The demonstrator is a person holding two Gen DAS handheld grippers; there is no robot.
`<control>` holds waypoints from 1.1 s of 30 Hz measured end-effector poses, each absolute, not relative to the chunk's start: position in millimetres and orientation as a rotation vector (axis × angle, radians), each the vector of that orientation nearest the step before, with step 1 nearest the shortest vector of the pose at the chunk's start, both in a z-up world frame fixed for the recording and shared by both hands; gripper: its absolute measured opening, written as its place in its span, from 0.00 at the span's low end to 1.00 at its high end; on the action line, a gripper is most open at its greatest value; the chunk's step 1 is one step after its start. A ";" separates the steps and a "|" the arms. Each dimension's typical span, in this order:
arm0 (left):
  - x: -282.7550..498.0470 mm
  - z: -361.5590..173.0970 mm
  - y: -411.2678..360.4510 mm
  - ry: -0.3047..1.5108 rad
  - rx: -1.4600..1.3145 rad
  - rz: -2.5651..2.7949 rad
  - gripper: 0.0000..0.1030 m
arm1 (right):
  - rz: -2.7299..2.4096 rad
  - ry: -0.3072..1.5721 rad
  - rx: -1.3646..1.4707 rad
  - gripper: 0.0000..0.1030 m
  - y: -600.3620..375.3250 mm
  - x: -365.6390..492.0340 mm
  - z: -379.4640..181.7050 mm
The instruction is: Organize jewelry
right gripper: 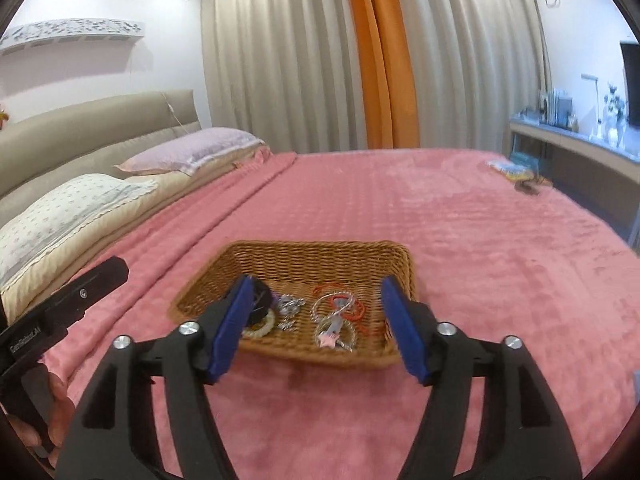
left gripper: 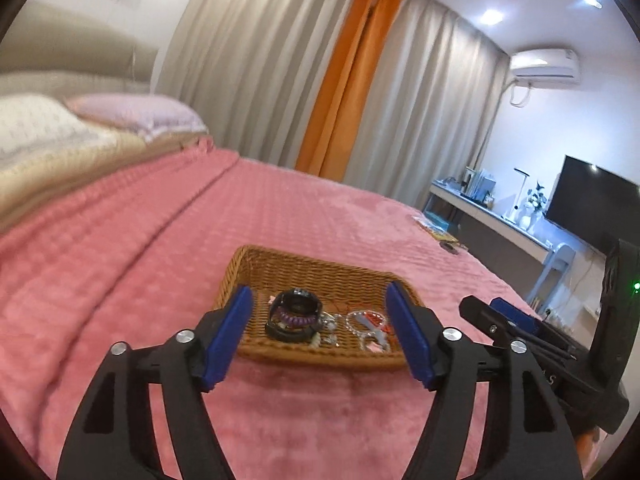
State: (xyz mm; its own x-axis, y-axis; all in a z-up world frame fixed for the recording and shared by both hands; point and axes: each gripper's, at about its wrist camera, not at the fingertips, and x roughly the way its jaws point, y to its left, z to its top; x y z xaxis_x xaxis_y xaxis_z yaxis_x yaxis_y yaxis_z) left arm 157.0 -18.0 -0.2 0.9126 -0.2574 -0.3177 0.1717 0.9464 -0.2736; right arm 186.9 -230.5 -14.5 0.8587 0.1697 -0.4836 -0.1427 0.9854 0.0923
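Hovering wide and empty, my left tool (left gripper: 318,334) and right tool (right gripper: 316,330) face the basket (right gripper: 304,258) on the bed (right gripper: 500,240); jewelry (right gripper: 338,316) lies tangled inside, so I should pinch one piece only.

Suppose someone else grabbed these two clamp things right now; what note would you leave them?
Left gripper: open, empty, above the pink blanket just short of the basket.
Right gripper: open, empty, likewise.
The shallow woven wicker basket sits on the bed holding all visible jewelry: black and purple hair ties, silver trinkets, a tangle of clear-bead and red bracelets.
Done: jewelry lies in the basket, jumbled.
Left: sorting, I'd guess.
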 end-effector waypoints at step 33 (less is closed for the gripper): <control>79.7 -65.0 -39.6 0.262 -0.041 0.015 0.93 | 0.046 0.483 0.000 0.82 -226.7 106.0 -70.0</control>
State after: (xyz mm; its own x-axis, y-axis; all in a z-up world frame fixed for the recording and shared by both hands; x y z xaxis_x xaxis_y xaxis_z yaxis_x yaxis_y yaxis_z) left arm 79.7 -39.6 -65.0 0.9657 0.0091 -0.2594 -0.0198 0.9991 -0.0386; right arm 106.0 -226.7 -70.0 0.8844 0.0437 -0.4646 -0.0438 0.9990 0.0107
